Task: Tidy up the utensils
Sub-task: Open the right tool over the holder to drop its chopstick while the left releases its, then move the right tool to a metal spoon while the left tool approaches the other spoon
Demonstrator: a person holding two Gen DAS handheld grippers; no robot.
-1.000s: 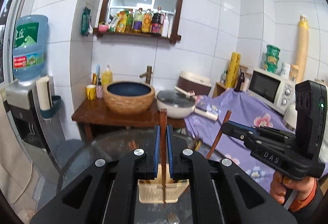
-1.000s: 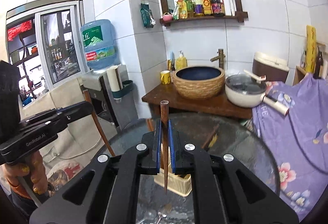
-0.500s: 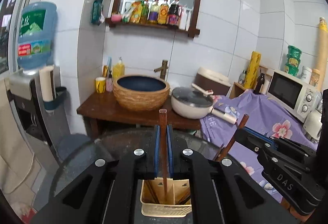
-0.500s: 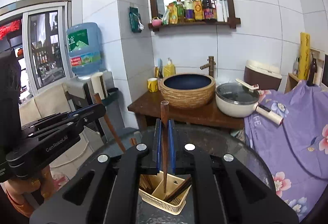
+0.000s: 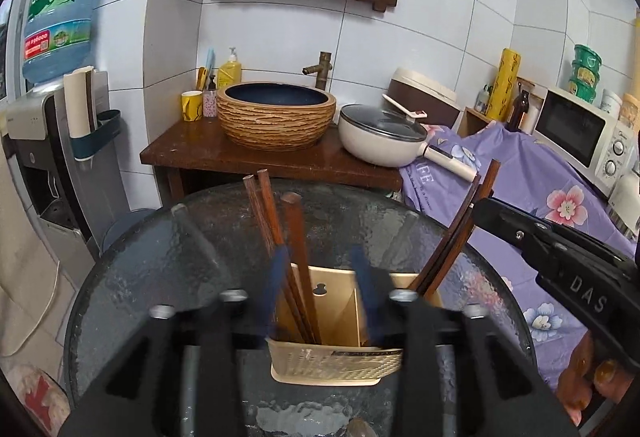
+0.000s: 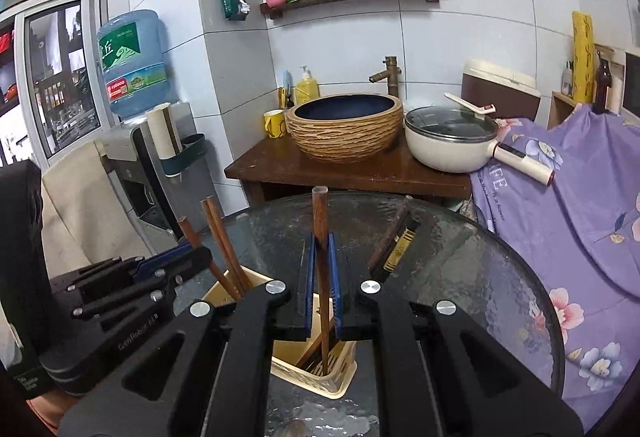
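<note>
A beige two-compartment utensil holder (image 5: 336, 365) (image 6: 320, 377) stands on the round glass table (image 5: 160, 277). My left gripper (image 5: 322, 273) hangs just over it, blurred, its jaws opening. A brown chopstick (image 5: 298, 237) stands free between the pads in the left compartment, beside two other chopsticks (image 5: 260, 213). My right gripper (image 6: 320, 265) is shut on another brown chopstick (image 6: 320, 221), whose lower tip reaches into the holder. In the left wrist view the right gripper (image 5: 482, 207) comes in from the right over the right compartment.
A dark-handled utensil with a yellow label (image 6: 394, 241) lies on the glass behind the holder. Beyond the table are a wooden stand with a woven basin (image 5: 276, 117) and a white pot (image 5: 380, 137). A purple flowered cloth (image 5: 540, 197) covers the right side; a water dispenser (image 5: 40, 117) stands left.
Both grippers have come down toward the holder. The left jaws have opened and let go of their chopstick, which now stands in the left compartment. The right gripper still holds its chopstick.
</note>
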